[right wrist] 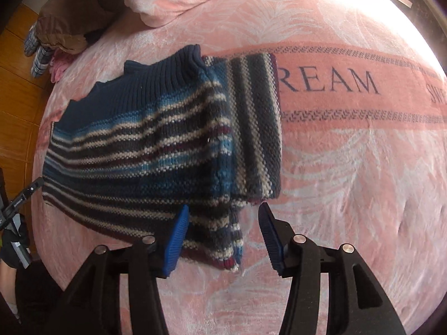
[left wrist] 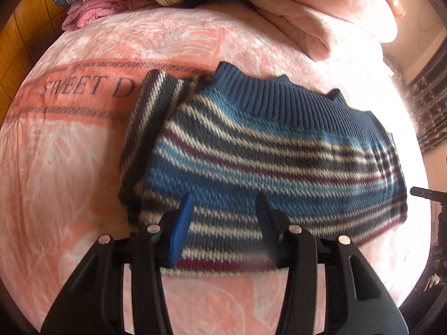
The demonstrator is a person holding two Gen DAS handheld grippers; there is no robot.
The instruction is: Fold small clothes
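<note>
The left gripper sits nearest the lens, its blue fingers spread apart and empty, poised low over the maroon-edged hem of the striped knit sweater; the right gripper is likewise released, its fingers straddling the hem's corner where a sleeve lies folded inward along the body; the sweater rests flat on the pink blanket of a bed, ribbed collar away from both cameras; it looks thick, soft and floppy, light enough to lift yet likely to sag, so a pinch on the firm hem band near each corner seems the best hold; both grippers point forward and downward, side by side along the near edge.
</note>
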